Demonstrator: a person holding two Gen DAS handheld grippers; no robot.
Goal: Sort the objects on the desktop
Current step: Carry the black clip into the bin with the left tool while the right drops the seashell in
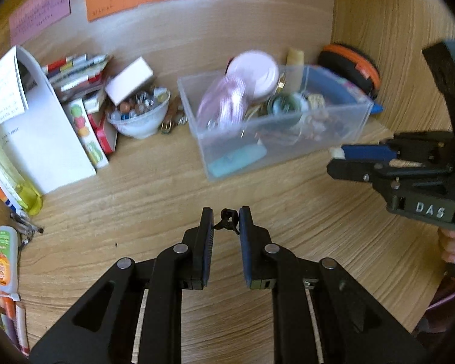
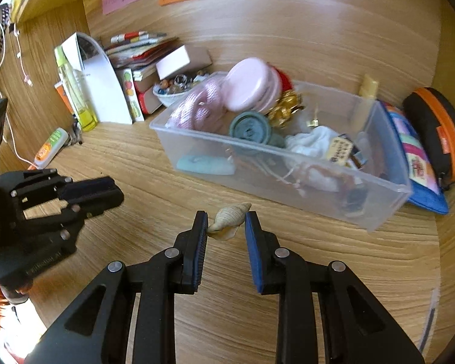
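Observation:
My left gripper [image 1: 226, 217] is shut on a small black clip-like thing [image 1: 227, 224], held at the fingertips just above the wooden desk [image 1: 154, 200]. My right gripper [image 2: 226, 217] is shut on a ribbed beige seashell [image 2: 231, 213], held off the desk in front of the clear plastic box [image 2: 288, 166]. That box [image 1: 276, 139] holds a pink round case [image 2: 251, 85], a pink cord bundle [image 2: 197, 109], a green disc [image 2: 250, 129] and other trinkets. Each gripper shows in the other's view: the right gripper [image 1: 333, 160] at the right edge, the left gripper [image 2: 119, 194] at the left.
A white bowl of beads [image 1: 139, 118], stacked books [image 1: 75, 72] and a white paper holder [image 1: 45, 145] stand at the back left. A yellow bottle [image 1: 27, 194] and a tube [image 1: 6, 257] lie at the left edge. An orange-black case [image 2: 439, 133] and a blue pouch [image 2: 421, 179] sit right of the box.

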